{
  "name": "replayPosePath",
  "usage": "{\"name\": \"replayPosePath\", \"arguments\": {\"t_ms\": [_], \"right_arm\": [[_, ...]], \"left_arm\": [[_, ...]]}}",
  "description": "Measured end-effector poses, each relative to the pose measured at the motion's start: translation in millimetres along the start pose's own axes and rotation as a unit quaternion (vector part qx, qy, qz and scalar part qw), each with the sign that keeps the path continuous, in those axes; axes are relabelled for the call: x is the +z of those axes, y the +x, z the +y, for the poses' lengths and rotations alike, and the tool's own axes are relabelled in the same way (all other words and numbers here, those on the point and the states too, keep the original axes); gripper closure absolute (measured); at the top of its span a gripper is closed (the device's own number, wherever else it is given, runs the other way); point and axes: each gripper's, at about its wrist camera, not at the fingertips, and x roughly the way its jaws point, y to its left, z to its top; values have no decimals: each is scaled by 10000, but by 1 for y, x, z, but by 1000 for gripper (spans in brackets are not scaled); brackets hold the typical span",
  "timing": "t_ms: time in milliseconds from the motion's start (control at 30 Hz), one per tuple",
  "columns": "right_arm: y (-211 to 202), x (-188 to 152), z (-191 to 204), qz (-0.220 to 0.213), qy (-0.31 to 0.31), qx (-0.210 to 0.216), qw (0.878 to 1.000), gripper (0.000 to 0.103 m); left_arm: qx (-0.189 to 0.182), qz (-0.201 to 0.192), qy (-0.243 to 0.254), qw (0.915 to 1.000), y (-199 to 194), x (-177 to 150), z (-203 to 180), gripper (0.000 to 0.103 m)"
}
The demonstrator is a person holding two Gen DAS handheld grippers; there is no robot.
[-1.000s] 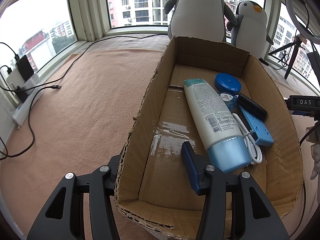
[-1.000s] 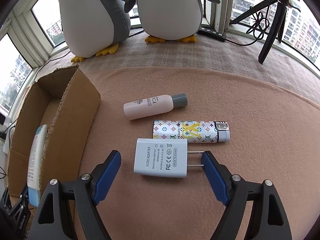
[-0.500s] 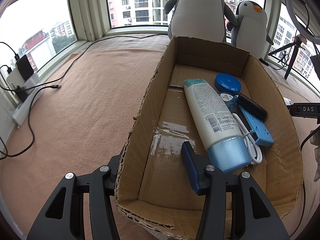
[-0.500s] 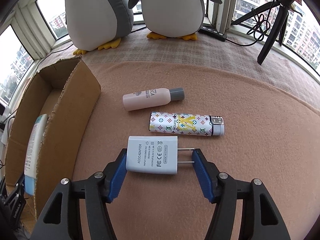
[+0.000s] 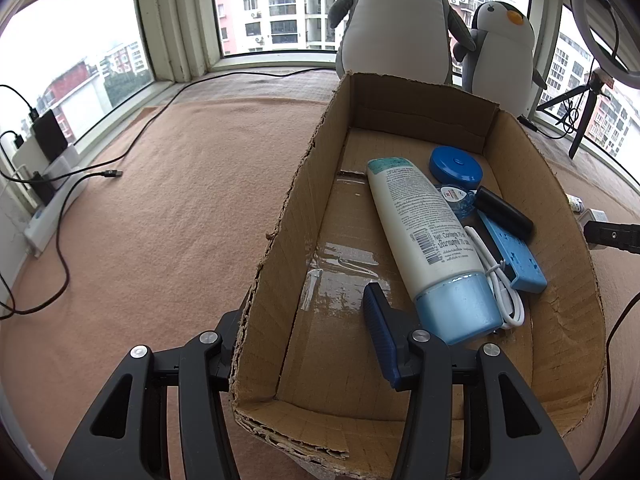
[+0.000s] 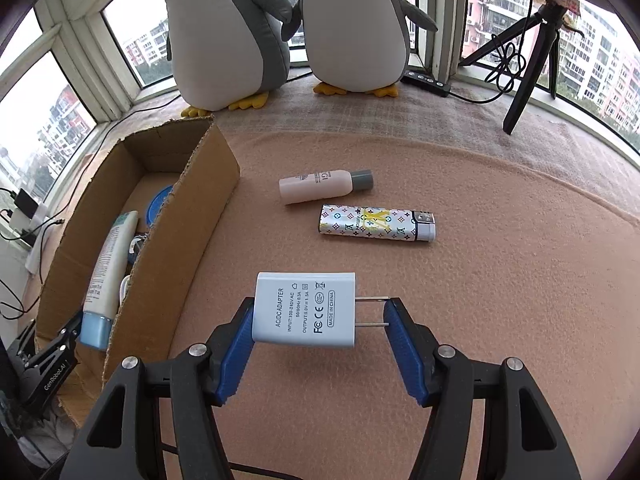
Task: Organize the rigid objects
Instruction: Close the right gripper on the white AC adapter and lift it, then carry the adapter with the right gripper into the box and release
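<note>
Right gripper [image 6: 320,332] jaws are closed on the white adapter [image 6: 305,309], body and prong tips, while left gripper [image 5: 304,332] jaws straddle the cardboard box [image 5: 280,264] wall, moderately open.

The white charger [image 6: 304,310] reads "AC/DC ADAPTER", "INPUT: 100-240V AC", "FC", "CE", "MADE IN CHINA". The lotion tube [image 5: 424,236] shows "Net Contents" over a barcode. "GenRobot.AI" runs along the left gripper's body [image 6: 52,376].
</note>
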Motion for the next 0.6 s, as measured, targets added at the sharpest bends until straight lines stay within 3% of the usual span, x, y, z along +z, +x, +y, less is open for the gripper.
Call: {"name": "replayPosePath", "arguments": {"t_ms": [300,600], "right_arm": [[-43,0,33,-330,-360,414,9979,43],[-57,-4,91,-443,-1073,848,9896,43]], "left_arm": [[-1,0,1,10000,0,0,0,54],[-2,-2,-1,10000,0,0,0,54]]}}
